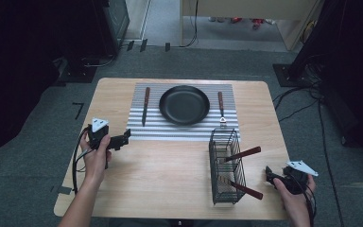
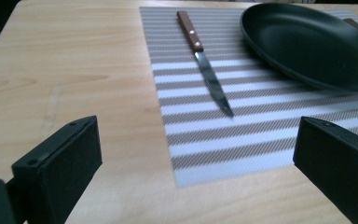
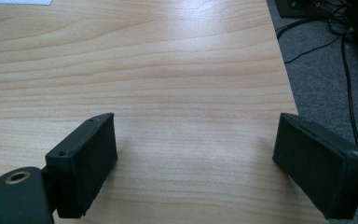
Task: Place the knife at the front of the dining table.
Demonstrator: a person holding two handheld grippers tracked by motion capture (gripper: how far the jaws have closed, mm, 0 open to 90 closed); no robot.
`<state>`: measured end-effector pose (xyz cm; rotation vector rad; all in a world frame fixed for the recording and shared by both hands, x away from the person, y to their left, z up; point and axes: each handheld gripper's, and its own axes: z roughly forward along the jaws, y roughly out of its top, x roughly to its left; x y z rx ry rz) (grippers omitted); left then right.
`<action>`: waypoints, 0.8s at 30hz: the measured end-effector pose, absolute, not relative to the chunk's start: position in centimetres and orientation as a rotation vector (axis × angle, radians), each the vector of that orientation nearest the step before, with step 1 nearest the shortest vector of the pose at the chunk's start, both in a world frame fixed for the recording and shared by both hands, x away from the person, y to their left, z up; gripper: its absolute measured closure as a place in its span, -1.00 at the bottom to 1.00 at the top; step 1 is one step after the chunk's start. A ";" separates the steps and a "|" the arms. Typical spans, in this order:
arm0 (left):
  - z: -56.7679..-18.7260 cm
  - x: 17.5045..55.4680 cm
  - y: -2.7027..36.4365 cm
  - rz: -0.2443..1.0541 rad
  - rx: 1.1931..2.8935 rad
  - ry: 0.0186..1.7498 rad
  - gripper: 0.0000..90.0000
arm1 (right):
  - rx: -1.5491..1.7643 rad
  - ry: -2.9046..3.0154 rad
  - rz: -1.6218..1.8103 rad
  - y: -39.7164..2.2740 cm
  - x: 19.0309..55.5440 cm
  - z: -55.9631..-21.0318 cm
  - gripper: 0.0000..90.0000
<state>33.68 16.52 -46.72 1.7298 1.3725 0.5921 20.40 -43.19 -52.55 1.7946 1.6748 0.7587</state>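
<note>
Quick note on how things sat at that moment. Your left gripper (image 1: 126, 137) was spread wide with nothing between the jaws, low over the table (image 1: 170, 189) just off the near-left corner of the striped placemat (image 1: 184, 130). The knife (image 1: 145, 106) lay flat on the mat, left of the black plate (image 1: 163, 106) and clear of its rim. Its long axis ran away from you, wooden handle at the far end and tip toward your side. From the left gripper view that tip (image 2: 228, 112) pointed back toward the gap between the jaws, ahead and slightly right. On the other side of the plate lay what looked like a fork (image 1: 221, 109), parallel to the knife.

Your right gripper (image 1: 268, 171) was open wide and empty too, down by the near-right edge of the table. Its own view had bare wood between the jaws.

Here's the bit that mattered, I'd say. The wire basket (image 1: 212, 161) held two more wooden-handled utensils, and both handles stuck out to the right: the upper handle (image 1: 243, 153) angled slightly away from you and the lower handle (image 1: 246, 190) slightly toward you. The lower one ended just beside your right gripper, well apart from the left. So my guess is the right hand was the one to grab, closing across the handle's length.
</note>
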 end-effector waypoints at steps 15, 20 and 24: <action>-50.4 28.8 19.7 0.620 1.765 1.487 -1.00 | 1.796 1.672 0.757 -43.2 20.4 -52.5 -0.72; -51.4 28.3 18.8 0.629 1.830 1.483 -1.00 | 1.797 1.672 0.757 -43.2 20.4 -52.6 -0.72; -51.8 28.4 18.2 0.615 1.868 1.498 -1.00 | 1.798 1.671 0.756 -43.2 20.4 -52.6 -0.72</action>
